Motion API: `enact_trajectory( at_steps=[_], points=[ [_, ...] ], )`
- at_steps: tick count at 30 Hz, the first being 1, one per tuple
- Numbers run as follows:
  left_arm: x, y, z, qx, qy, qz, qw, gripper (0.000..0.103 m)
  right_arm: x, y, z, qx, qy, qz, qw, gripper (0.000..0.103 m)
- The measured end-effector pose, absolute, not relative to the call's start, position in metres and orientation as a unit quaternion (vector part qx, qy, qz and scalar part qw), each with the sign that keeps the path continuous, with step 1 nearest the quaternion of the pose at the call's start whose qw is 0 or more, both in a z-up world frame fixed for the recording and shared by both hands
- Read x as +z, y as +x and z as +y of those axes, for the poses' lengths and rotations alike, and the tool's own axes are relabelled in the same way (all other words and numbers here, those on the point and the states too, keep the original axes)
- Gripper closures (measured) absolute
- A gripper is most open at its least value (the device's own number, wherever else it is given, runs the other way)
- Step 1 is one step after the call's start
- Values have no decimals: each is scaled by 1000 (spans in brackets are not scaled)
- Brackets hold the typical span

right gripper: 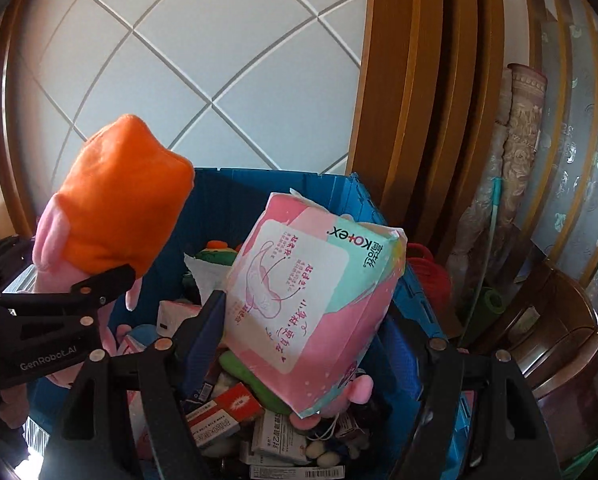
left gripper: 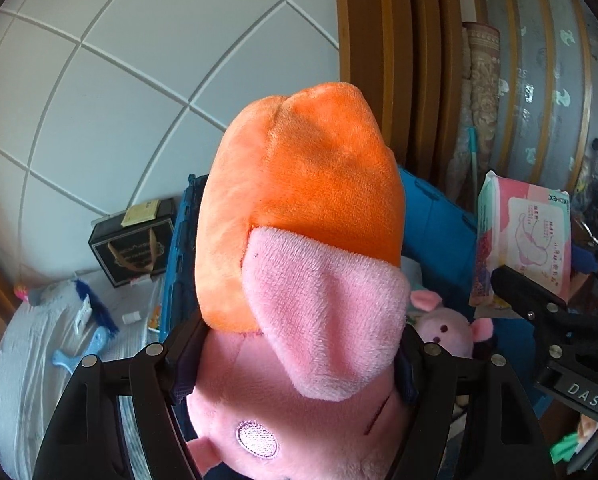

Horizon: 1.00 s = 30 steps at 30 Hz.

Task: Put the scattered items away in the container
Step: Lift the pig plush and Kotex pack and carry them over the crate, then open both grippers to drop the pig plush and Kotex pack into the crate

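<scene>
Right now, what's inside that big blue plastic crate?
The blue plastic crate holds small medicine boxes, a green plush toy and a pink plush pig. The held pink-and-mint pad pack covers the middle.

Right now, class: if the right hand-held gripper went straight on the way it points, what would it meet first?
Probably the far inner wall of the blue crate. The right hand-held gripper, clamped on the Kotex pack, points over the crate's contents toward that wall; depth is unclear.
</scene>
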<state>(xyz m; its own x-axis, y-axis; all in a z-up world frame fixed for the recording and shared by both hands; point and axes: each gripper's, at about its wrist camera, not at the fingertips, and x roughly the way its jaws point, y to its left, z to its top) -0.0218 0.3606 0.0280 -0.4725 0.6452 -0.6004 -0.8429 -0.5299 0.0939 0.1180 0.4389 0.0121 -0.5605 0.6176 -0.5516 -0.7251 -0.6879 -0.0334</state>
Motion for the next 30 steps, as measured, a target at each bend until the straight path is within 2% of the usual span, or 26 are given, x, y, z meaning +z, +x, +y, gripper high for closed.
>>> enact_trajectory(
  at_steps=[5, 7, 9, 11, 18, 30],
  points=[
    [20, -11, 373, 845, -263, 200, 421, 24, 5, 117, 443, 886, -269, 100, 363, 30],
    [19, -7, 375, 850, -258, 204, 412, 18, 4, 115, 446, 888, -268, 102, 359, 28],
    [17, -11, 372, 853, -255, 208, 406, 17, 4, 115, 448, 890, -264, 100, 358, 27],
    [16, -11, 370, 855, -259, 206, 401, 16, 4, 116, 451, 891, -260, 102, 358, 18],
    [10, -14, 356, 857, -266, 202, 393, 16, 2, 124, 454, 889, -255, 112, 363, 2],
    [1, 5, 331, 854, -272, 194, 398, 15, -4, 142, 432, 884, -257, 124, 370, 2]
  ],
)
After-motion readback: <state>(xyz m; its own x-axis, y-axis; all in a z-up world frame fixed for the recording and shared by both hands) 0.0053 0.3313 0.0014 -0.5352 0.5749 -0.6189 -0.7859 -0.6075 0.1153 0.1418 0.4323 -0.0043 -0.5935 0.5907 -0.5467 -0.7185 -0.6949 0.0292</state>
